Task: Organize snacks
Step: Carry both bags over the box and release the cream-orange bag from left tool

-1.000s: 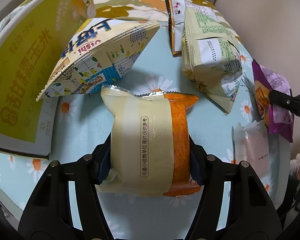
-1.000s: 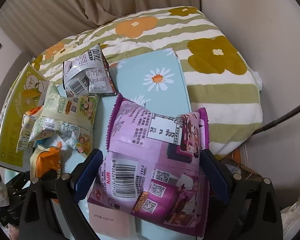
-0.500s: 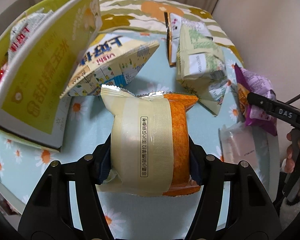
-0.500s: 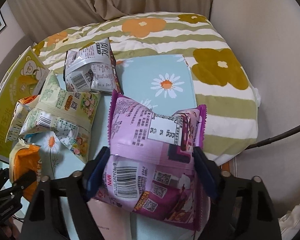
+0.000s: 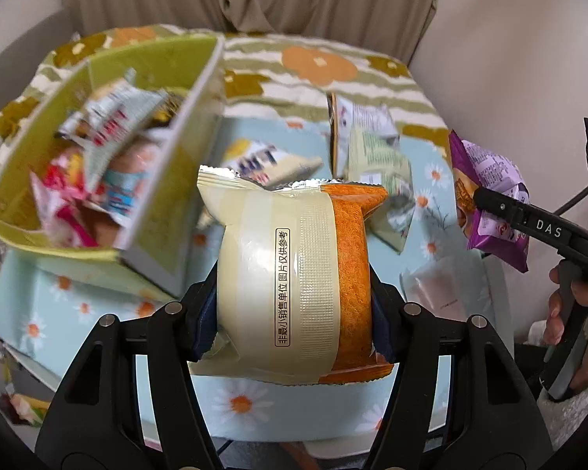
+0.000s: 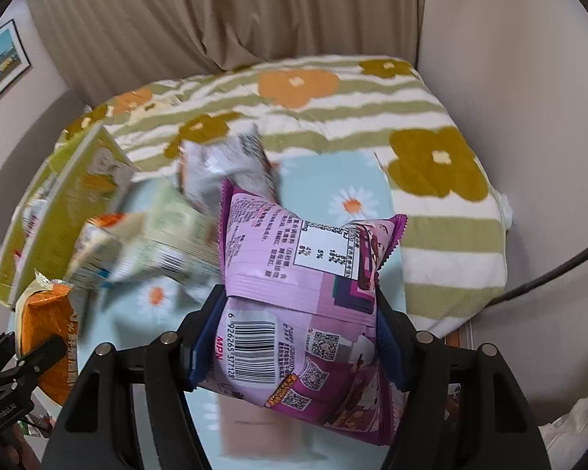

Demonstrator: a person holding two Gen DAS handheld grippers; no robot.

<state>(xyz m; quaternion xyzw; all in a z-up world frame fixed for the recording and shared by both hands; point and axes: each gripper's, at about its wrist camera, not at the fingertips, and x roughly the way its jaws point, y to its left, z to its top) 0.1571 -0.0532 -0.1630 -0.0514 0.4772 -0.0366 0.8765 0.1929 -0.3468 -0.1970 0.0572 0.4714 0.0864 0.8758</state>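
Observation:
My left gripper [image 5: 294,313] is shut on a cream and orange snack pack [image 5: 294,274] and holds it above the table. My right gripper [image 6: 300,337] is shut on a purple snack pack [image 6: 305,293], also lifted; it shows at the right of the left wrist view [image 5: 490,196]. A yellow-green box [image 5: 168,196] at the left holds several snack packs [image 5: 109,145]. The orange pack also shows at the lower left of the right wrist view [image 6: 47,321].
More packs lie on the daisy-print cloth [image 5: 254,399]: a pale green one [image 5: 384,168], a white one [image 5: 364,117], a blue-lettered one [image 5: 262,160] and a pale pink one [image 5: 439,290]. A striped flower blanket [image 6: 431,156] lies behind, walls and a curtain beyond.
Both grippers have risen with their packs. The left wrist view now looks down into the open box, which was seen from its side before. The right gripper closed on the purple pack.

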